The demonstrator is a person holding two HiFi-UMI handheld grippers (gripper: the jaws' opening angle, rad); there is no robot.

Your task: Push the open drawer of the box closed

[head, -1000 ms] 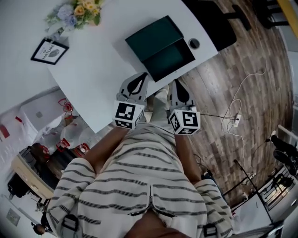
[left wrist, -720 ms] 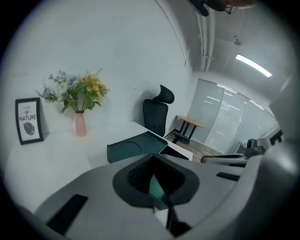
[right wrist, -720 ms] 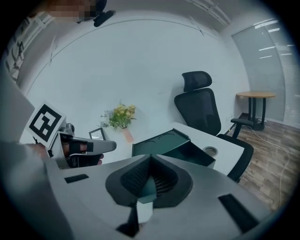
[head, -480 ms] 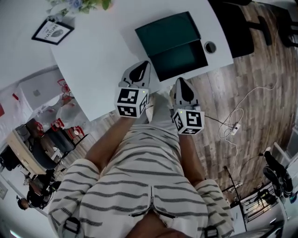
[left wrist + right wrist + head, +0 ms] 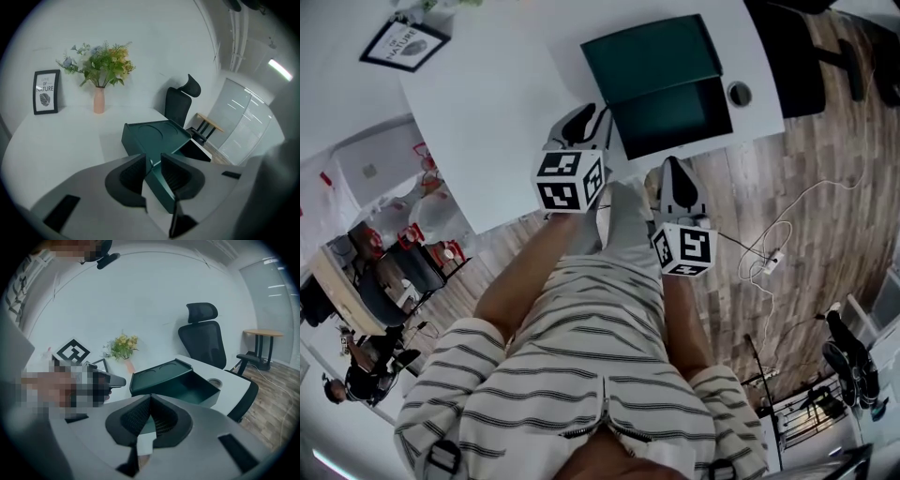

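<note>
Guessing the drawer (image 5: 675,117) slides easy n stays rigid, so we'd shove its front; left gripper (image 5: 151,164) near it, jaws just parted, empty; right gripper (image 5: 150,401) closed, empty.

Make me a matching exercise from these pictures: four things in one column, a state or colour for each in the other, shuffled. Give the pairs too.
1. left gripper
2. right gripper
3. drawer
4. vase

A. pink
B. jaws together
C. pulled out of the box
D. jaws apart

Pairs: 1-D, 2-B, 3-C, 4-A.

The left gripper's jaws have just been opening, and nothing is clamped between them.
</note>
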